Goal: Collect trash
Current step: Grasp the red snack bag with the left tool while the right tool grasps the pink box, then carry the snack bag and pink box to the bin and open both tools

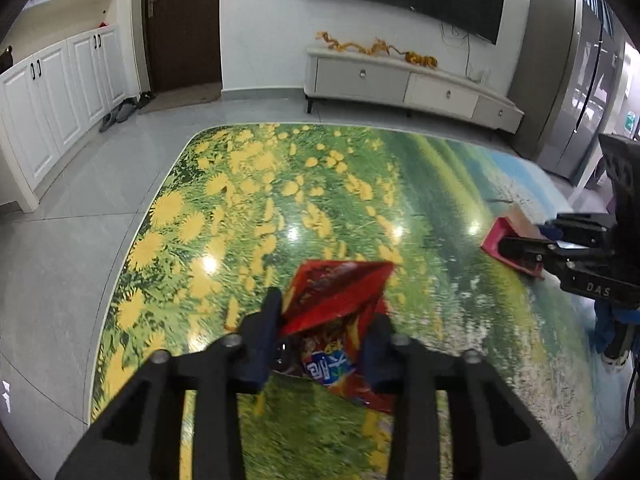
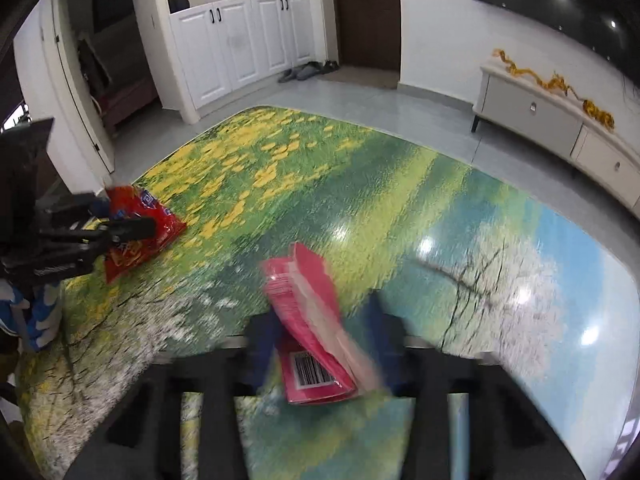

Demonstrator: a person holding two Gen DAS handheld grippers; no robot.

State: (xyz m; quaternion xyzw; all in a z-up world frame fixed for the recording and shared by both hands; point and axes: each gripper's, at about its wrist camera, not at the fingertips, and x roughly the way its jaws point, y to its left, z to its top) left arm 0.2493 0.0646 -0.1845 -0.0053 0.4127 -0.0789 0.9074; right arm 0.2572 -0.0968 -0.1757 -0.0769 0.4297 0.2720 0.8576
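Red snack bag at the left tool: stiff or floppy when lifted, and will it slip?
The red snack bag looks creased and torn open, so probably floppy and light. Its film is glossy, so it may slide between the left tool's fingers; contents could spill from the open end.

Glossy meadow-print table — red snack bag, pink packet

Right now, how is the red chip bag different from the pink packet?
The chip bag is red with yellow and blue print; the pink packet is plain pink with a barcode. The chip bag sits between the left gripper fingers, the pink packet between the right gripper fingers. Both are flat trash wrappers over the flowery table.
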